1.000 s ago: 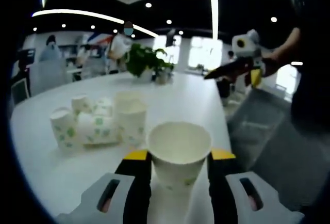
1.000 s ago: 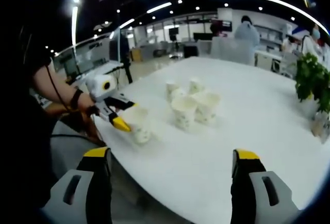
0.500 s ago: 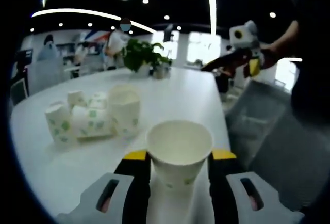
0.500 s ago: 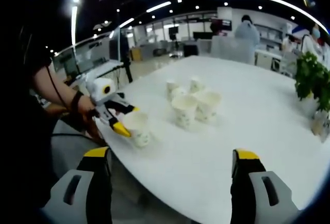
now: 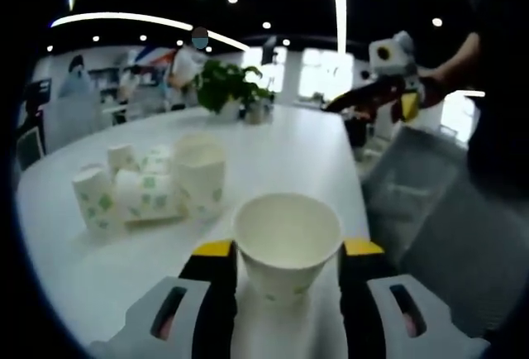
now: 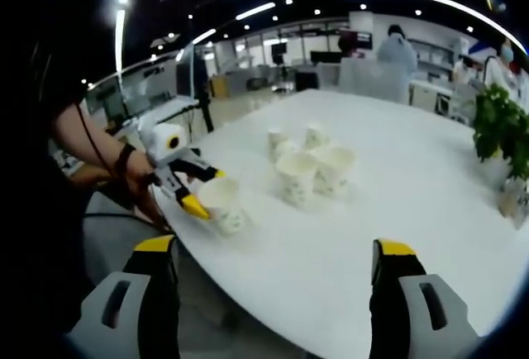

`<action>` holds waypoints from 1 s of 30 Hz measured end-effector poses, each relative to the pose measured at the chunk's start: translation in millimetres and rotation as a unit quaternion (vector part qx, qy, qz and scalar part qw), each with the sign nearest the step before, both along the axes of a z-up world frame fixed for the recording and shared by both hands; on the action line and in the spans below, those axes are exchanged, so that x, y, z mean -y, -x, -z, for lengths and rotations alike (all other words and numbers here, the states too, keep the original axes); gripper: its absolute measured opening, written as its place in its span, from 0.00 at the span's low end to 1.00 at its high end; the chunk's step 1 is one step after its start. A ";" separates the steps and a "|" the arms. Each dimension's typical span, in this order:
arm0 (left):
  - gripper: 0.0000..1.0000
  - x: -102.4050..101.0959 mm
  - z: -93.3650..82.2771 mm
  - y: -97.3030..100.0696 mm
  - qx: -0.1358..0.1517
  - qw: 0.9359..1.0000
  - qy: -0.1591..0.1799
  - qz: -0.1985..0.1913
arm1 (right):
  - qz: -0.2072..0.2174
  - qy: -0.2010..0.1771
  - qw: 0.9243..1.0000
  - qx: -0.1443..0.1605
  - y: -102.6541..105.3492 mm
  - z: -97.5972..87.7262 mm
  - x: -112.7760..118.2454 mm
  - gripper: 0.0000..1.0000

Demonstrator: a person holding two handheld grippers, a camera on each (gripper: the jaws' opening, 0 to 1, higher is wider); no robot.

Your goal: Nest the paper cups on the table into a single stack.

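Holding one paper cup (image 5: 286,243) upright between its jaws, the left claw (image 5: 285,251) pinches it just below the rim, near the desk (image 5: 289,148) edge closest to the person.

- Held cup: mouth up, empty, green print on its wall; in the right gripper view it sits at the desk's near corner.
- Remaining cups (image 5: 153,189): a cluster farther in on the desk, some upright, at least one apparently lying on its side; the tallest (image 5: 201,177) stands at the cluster's near side.
- Right claw (image 6: 277,272): jaws spread wide, nothing between them, above the desk edge.
- Potted plant (image 5: 227,90): far end of the desk.

Handling advice, as judgement: carry the held cup level to the tallest upright cup, centre it over that mouth, lower straight down, and keep the squeeze light so the rim stays round.
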State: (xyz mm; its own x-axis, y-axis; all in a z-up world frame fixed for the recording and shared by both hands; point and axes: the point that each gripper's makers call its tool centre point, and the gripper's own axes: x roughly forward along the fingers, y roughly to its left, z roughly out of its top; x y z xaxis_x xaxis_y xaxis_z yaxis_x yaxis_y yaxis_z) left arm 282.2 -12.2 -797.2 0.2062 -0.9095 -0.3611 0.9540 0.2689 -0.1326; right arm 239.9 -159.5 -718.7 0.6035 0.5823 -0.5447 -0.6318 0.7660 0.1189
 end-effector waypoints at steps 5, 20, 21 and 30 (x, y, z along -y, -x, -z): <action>0.53 -0.4 0.9 1.0 0.001 1.000 -0.004 -0.005 | -0.001 0.000 1.000 0.001 1.6 0.3 0.4 0.95; 0.64 -9.0 0.7 2.8 -0.001 1.000 -0.020 -0.025 | -0.004 -0.001 1.000 0.001 3.2 0.7 -0.4 0.96; 0.64 -9.9 -0.1 3.1 0.000 0.999 -0.019 -0.026 | -0.004 0.000 1.000 0.002 2.8 0.1 -0.3 0.96; 0.74 -18.5 -1.8 3.2 -0.001 0.998 -0.024 -0.050 | -0.007 -0.003 1.000 0.007 -1.6 -2.3 -2.2 0.96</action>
